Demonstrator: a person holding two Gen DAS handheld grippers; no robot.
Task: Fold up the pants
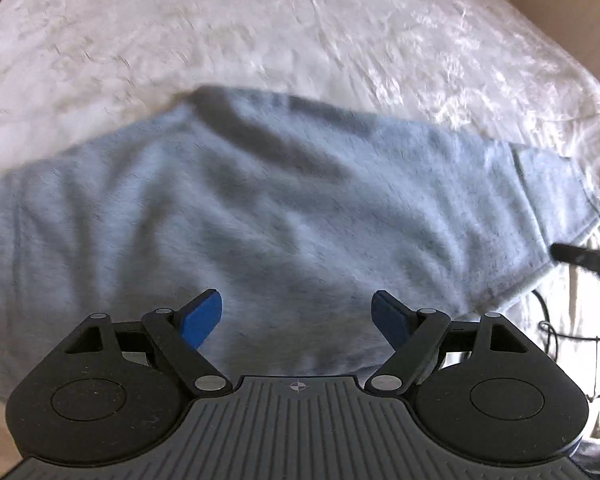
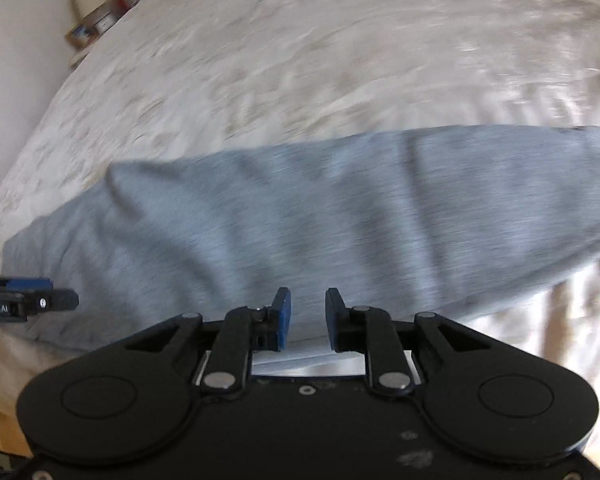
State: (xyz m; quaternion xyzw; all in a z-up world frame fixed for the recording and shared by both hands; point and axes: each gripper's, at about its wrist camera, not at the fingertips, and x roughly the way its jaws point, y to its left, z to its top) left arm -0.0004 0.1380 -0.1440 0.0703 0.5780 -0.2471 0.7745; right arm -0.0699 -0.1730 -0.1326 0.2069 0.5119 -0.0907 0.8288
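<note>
Our left gripper (image 1: 298,314) has its blue pads (image 1: 202,316) spread wide, with nothing between them; only grey cloth shows in the gap, lying below. Our right gripper (image 2: 308,316) stands with its pads (image 2: 282,318) much closer together, a narrow gap left between them, and we see no cloth pinched there either. Both views are blurred, so fine detail of the fabric escapes us.

Beyond the fingers lie the pants (image 1: 260,208), light grey and soft-looking, spread across the bed (image 1: 300,32) in a long band running left to right. In the left view they fill the middle of the frame, with a dark crease running slantwise from the upper edge toward the centre, and a hemmed end at the far right. A dark bar, seemingly part of our right gripper, pokes in at that right end, just beside the hem.

In the right view the pants (image 2: 320,208) lie as a long strip, wider at the left and ending at the right edge of the frame. Our left gripper (image 2: 28,300) shows at the far left, at the near left corner of the cloth.

The bed's cover is white and crinkled, well lit at the right. At the top left of the right view some small items (image 2: 96,12) stand beside the bed, too blurred to name.
</note>
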